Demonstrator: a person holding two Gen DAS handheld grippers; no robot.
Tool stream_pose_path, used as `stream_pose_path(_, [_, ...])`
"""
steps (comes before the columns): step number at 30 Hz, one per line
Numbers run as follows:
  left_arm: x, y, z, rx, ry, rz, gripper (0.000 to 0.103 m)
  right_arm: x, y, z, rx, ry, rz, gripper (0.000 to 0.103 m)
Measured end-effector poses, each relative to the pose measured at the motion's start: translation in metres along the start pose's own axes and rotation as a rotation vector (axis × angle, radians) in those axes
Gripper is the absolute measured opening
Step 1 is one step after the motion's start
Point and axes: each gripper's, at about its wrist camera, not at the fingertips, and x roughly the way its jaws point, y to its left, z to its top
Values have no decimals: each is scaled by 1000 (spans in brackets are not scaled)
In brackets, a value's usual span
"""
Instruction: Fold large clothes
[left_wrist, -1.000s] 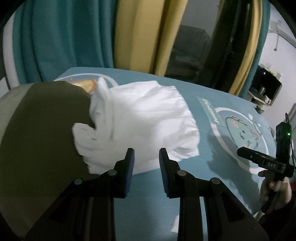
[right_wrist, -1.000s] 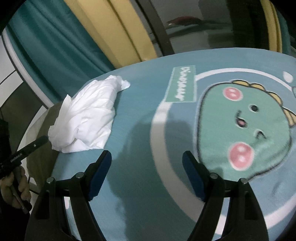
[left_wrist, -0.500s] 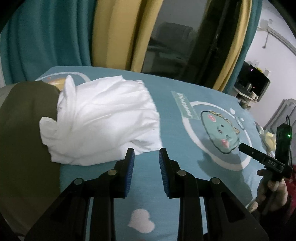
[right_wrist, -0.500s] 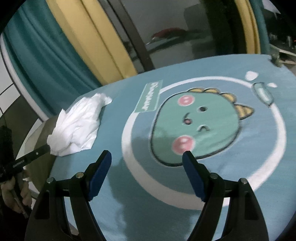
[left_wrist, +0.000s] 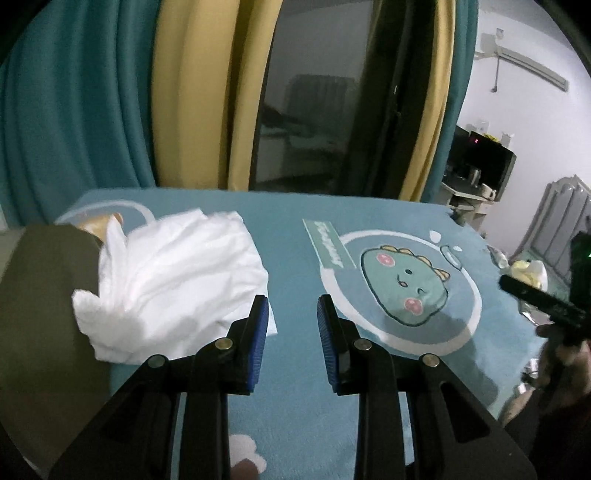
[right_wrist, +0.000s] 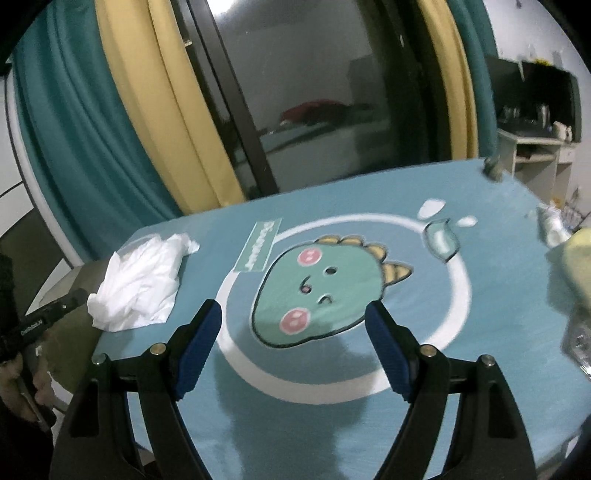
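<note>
my left gripper (left_wrist: 291, 321) sat low in the middle of the left view, its blue pads a modest gap apart with nothing between them, only blue blanket (left_wrist: 295, 413) showing through the gap. the white garment (left_wrist: 173, 284) lay crumpled in the left half of that frame, just above and left of my left pad, its near edge close to the pad but not touching it. part of it rested on the blanket and part on an olive cloth (left_wrist: 40, 317) that filled the lower left. in the right half of the frame the blanket carried a green dinosaur print (left_wrist: 404, 284) inside a white ring. at the far right edge i could see my right hand (left_wrist: 561, 354) on the dark body of the other tool. in the right view my right gripper (right_wrist: 291, 332) stood wide apart and held nothing; its jaws had just been opening a little further, with only the dinosaur (right_wrist: 317, 291) and ring behind them. there the garment (right_wrist: 140, 284) lay at the left of the frame, well clear of my left pad. my left hand (right_wrist: 18, 380) showed at the lower left edge. teal and yellow curtains (right_wrist: 122, 122) hung across the upper left, beside a dark window.
</note>
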Motion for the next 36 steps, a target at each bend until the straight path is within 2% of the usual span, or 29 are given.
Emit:
stream_pose_path(3, [-12, -6, 5, 30, -62, -23, 32, -18, 1, 5, -32, -31, -7, 83])
stream_pose_path(5, [-22, -11, 9, 56, -112, -14, 55, -32, 4, 9, -61, -64, -28, 85])
stream_pose_path(7, [-36, -17, 12, 84, -189, 2, 64, -44, 7, 12, -78, -95, -46, 88])
stream_pose_path(10, [-54, -25, 16, 113, -271, 11, 65, -62, 10, 17, -100, -153, -62, 97])
stream_pose_path(15, [-79, -36, 20, 144, -374, 73, 67, -87, 21, 23, -153, -237, -108, 97])
stream_pose_path(18, [-94, -34, 23, 115, -422, 49, 68, -100, 29, 25, -173, -271, -117, 98])
stream_pose_path(21, [-104, -31, 24, 98, -467, 27, 75, -114, 38, 26, -187, -307, -124, 98])
stream_pose_path(24, [-111, -31, 22, 103, -502, 52, 78, -123, 44, 25, -199, -334, -125, 102])
stream_pose_path(27, [-113, -28, 20, 76, -516, 53, 83, -124, 49, 25, -211, -347, -142, 102])
stream_pose_path(31, [-109, -22, 17, 70, -499, 82, 84, -119, 52, 23, -203, -343, -140, 102])
stream_pose_path(36, [-104, -9, 13, 51, -476, 78, 84, -109, 59, 21, -217, -321, -133, 102])
